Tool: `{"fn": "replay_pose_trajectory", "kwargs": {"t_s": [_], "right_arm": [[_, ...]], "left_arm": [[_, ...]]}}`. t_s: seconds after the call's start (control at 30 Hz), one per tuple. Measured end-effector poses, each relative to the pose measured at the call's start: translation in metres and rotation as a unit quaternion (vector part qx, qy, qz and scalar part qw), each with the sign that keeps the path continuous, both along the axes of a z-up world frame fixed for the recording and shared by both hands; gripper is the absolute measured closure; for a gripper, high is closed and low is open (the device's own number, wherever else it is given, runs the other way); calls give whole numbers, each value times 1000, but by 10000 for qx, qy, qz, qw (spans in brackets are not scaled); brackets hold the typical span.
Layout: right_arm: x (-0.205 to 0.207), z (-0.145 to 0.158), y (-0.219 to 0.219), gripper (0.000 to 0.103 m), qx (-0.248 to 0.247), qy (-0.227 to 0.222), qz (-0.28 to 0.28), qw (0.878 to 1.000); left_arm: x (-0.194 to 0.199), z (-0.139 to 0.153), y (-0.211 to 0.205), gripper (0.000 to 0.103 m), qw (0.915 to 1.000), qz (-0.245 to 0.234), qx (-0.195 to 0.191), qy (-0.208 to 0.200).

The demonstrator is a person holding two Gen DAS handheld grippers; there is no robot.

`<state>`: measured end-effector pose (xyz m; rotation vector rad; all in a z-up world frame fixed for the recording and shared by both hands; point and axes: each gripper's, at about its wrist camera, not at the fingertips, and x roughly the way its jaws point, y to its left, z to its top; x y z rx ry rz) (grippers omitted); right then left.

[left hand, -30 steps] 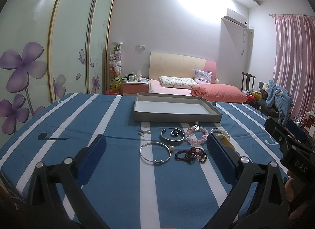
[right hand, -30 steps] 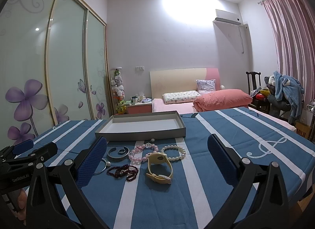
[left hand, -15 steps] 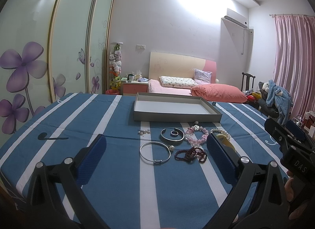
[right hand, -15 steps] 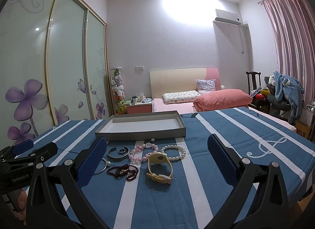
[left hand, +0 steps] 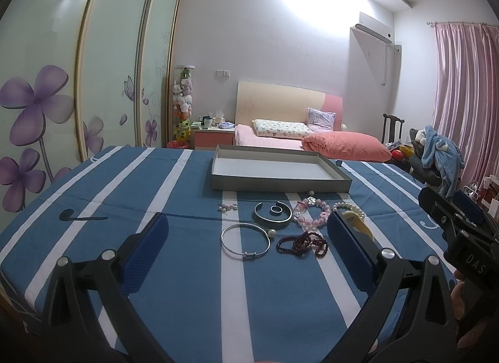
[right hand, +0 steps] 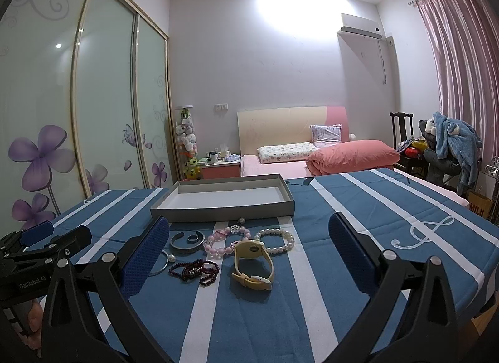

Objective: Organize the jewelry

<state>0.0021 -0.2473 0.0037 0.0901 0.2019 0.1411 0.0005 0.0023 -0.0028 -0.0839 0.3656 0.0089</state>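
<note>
Behind the left claw's [left hand: 248, 239] right pad, the watch [left hand: 358, 227] is half hidden. At lower centre, the right claw's [right hand: 249, 246] left pad covers part of the bangle [right hand: 162, 261]. Both claws gape, empty.

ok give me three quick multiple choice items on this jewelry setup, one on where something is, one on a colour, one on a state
1. Where does the yellow watch lie?
A. inside the tray
B. on the cloth, nearer the camera than the tray
C. on the bed

2. What colour is the bead strand beside the silver bangle?
A. dark red
B. green
C. white

3. What state is the grey tray in?
A. full of jewelry
B. lidded
C. empty

Answers: 1 B, it lies on the striped cloth among the bracelets; 2 A, the beads are deep maroon; 3 C, only its bare white floor shows.
</note>
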Motion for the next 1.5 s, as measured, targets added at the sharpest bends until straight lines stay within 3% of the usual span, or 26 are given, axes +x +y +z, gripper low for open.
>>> {"fn": "replay_pose_trajectory", "kwargs": {"t_s": [0.27, 0.43, 0.6, 0.7, 0.93, 1.13, 1.17, 1.27, 1.5], "right_arm": [[15, -6, -4, 2, 2, 297, 58, 9995], [50, -32, -10, 3, 186, 1293, 262, 9911], [88, -59, -11, 21, 186, 2444, 277, 9691], [100, -67, -5, 24, 129, 2821, 357, 9586], [119, -69, 13, 24, -288, 3111, 359, 9493], [126, -74, 17, 42, -392, 3220, 337, 9453], [125, -72, 17, 52, -379, 3205, 388, 9457], [125, -70, 16, 62, -284, 3188, 482, 9462], [129, -69, 12, 63, -128, 3184, 517, 9465]], "left_arm": [[10, -15, 5, 4, 9998, 90, -4, 198], [32, -24, 7, 4, 9981, 128, -6, 604], [52, -34, 10, 4, 9952, 25, 72, 981], [66, -38, 10, 4, 9930, -33, 119, 1177], [91, -49, 8, 4, 9863, -153, 281, 1620], [111, -58, 7, 4, 9792, -281, 281, 1992], [116, -60, 6, 4, 9776, -310, 289, 2060], [130, -66, 3, 4, 9723, -341, 401, 2276], [153, -79, -3, 8, 9598, -406, 761, 2670]]}}
